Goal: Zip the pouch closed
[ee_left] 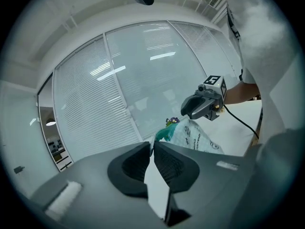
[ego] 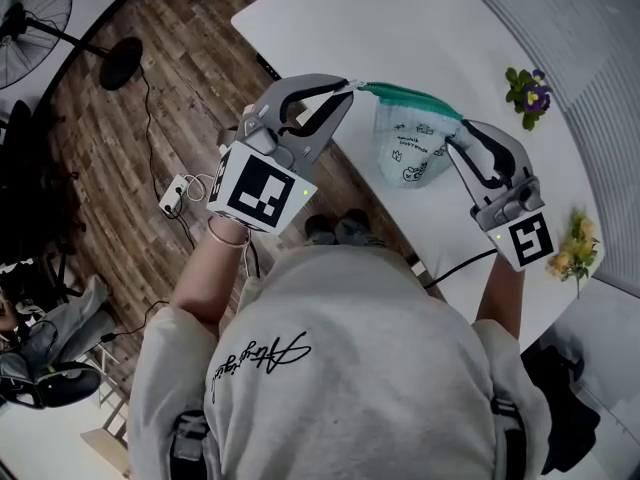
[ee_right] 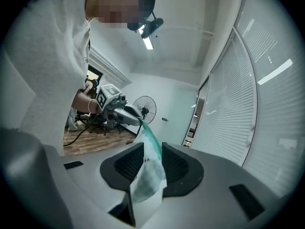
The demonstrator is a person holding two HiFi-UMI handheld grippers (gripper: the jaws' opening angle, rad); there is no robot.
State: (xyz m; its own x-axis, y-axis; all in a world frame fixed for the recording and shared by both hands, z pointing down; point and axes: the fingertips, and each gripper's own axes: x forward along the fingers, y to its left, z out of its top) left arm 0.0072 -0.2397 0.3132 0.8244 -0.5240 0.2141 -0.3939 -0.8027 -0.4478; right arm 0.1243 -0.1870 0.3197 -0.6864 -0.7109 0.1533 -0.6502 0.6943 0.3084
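Observation:
A white see-through pouch with printed drawings and a green zipper top hangs stretched between my two grippers above the white table's near edge. My left gripper is shut on the left end of the zipper band; in the left gripper view only a thin strip shows between its jaws, with the pouch beyond. My right gripper is at the pouch's right end. In the right gripper view its jaws stand apart, with the pouch corner bunched loosely between them.
Two small flower pots stand on the table at the right. A floor fan and a power strip with cables sit on the wooden floor at the left. A glass wall with blinds is beyond the table.

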